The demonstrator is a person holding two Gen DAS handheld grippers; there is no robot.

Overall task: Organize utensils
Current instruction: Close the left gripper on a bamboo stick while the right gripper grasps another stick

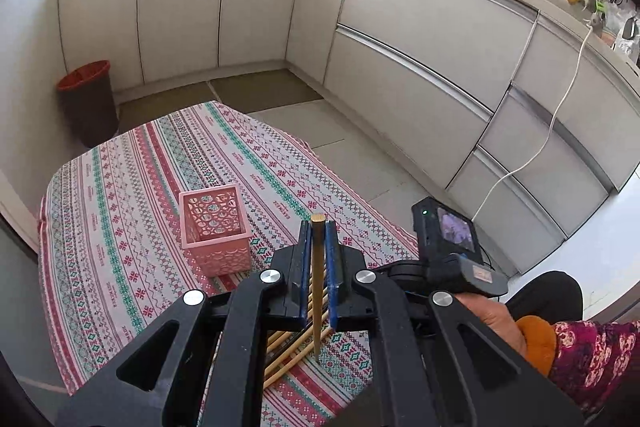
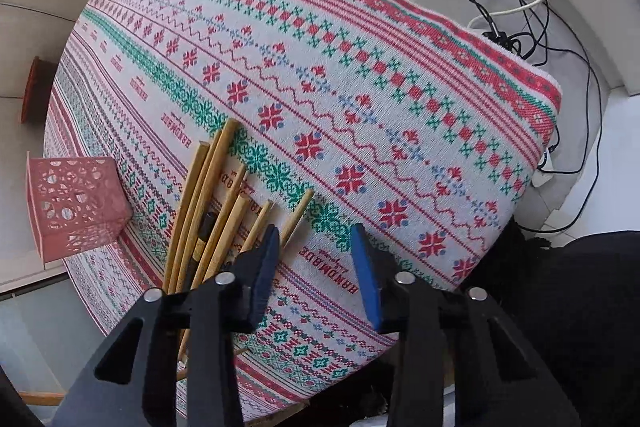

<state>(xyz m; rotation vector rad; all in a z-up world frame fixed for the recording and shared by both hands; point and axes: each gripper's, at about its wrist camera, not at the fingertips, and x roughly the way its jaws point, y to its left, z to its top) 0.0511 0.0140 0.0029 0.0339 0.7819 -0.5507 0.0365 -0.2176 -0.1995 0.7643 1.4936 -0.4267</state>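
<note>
My left gripper (image 1: 319,227) is shut on one wooden chopstick (image 1: 318,287), held upright above the table. A pink perforated holder (image 1: 214,229) stands on the patterned tablecloth (image 1: 132,211), to the left of that gripper and a little beyond it. Several loose chopsticks (image 1: 292,351) lie on the cloth under the left gripper. In the right wrist view the pile of chopsticks (image 2: 212,211) lies left of my right gripper (image 2: 316,239), which is open and empty above the cloth (image 2: 360,75). The pink holder (image 2: 74,203) sits at the left edge.
White kitchen cabinets (image 1: 420,39) run around the floor beyond the table. A dark bin with a red rim (image 1: 88,103) stands in the far left corner. Black and white cables (image 2: 532,23) lie on the floor past the table's right edge.
</note>
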